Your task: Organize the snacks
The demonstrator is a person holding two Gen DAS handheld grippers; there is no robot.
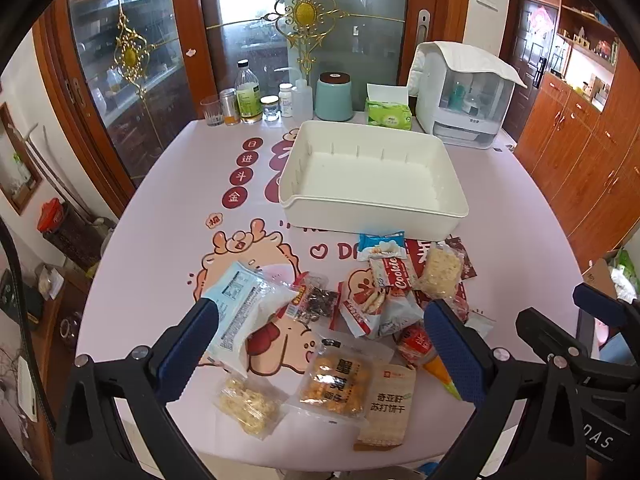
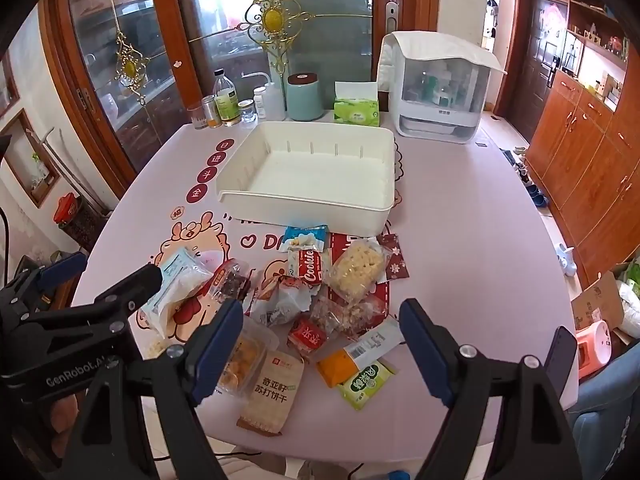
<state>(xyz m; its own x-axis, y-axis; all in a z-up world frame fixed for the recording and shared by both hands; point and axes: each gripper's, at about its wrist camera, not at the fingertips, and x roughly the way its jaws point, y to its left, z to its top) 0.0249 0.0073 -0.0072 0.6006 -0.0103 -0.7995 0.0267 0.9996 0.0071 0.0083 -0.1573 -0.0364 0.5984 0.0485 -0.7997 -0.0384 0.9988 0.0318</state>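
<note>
A pile of wrapped snacks lies on the near half of the pink table, in front of an empty white bin (image 1: pixel 372 206) (image 2: pixel 304 204). In the pile are a blue-white packet (image 1: pixel 240 304), a red Cookie packet (image 1: pixel 394 272) (image 2: pixel 310 266), a beige cracker pack (image 1: pixel 386 404) (image 2: pixel 272 392) and a green packet (image 2: pixel 364 384). My left gripper (image 1: pixel 320 306) (image 2: pixel 108 270) hovers open over the pile's left side, nothing between its fingers. The right gripper (image 2: pixel 322 308) (image 1: pixel 580 312) hangs open over the pile's near right, also holding nothing.
Along the table's far edge stand bottles and jars (image 1: pixel 248 98), a teal canister (image 1: pixel 334 96), a green tissue box (image 1: pixel 389 114) and a white appliance (image 1: pixel 464 96). Wooden cabinets (image 2: pixel 592 152) line the right wall. A cardboard box (image 2: pixel 600 300) sits on the floor at right.
</note>
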